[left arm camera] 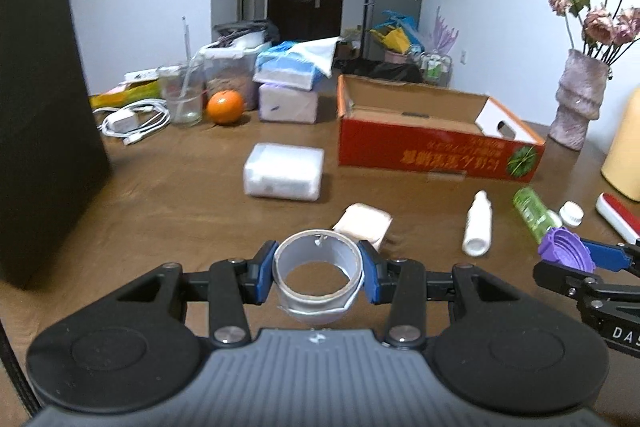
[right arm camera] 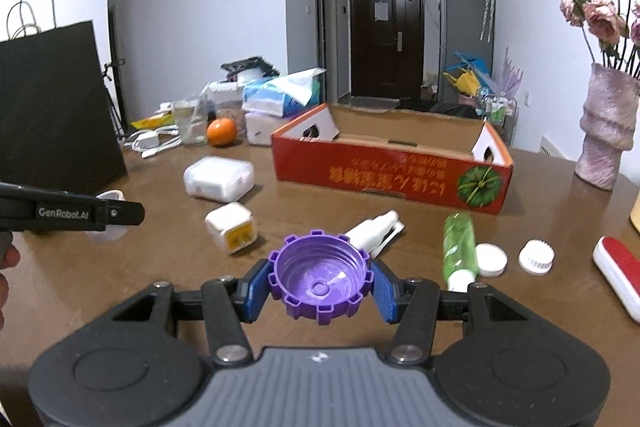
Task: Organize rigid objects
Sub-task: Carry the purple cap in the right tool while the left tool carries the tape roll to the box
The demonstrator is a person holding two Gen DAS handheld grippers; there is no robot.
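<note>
Landmark: red cardboard box [right arm camera: 392,173], open-topped, standing on the brown table [right arm camera: 160,187]; what shows of its interior looks bare, so by my reading nothing has been stowed yet and most of the sorting remains

Left of the box
- black paper bag [right arm camera: 52,107], upright at the table edge
- white charger with cable [left arm camera: 134,123], glass jar [left arm camera: 182,101], orange [right arm camera: 221,131], tissue packs [left arm camera: 288,83]
- left gripper [left arm camera: 319,271], clamped on a grey tape roll [left arm camera: 318,267] held clear of the table; "GenRobot.AI" printed on its arm in the right wrist view

In front of the box
- white wrapped block [right arm camera: 219,178], small white carton with yellow face [right arm camera: 233,227], both loose
- right gripper [right arm camera: 320,285], clamped on a purple notched cap [right arm camera: 320,279], hollow side up; letters "DAS" partly legible on its body in the left wrist view
- white spray bottle [right arm camera: 374,229], lying flat
- green bottle [right arm camera: 460,247], two white caps [right arm camera: 514,257], all loose

Box front: yellow Chinese characters, upside down, unread; green melon picture

Right of the box: red-and-white lint brush [right arm camera: 618,277], pink vase of dried roses [right arm camera: 608,135]

Remaining, by judgement: both held items and every loose item in front still to go in
</note>
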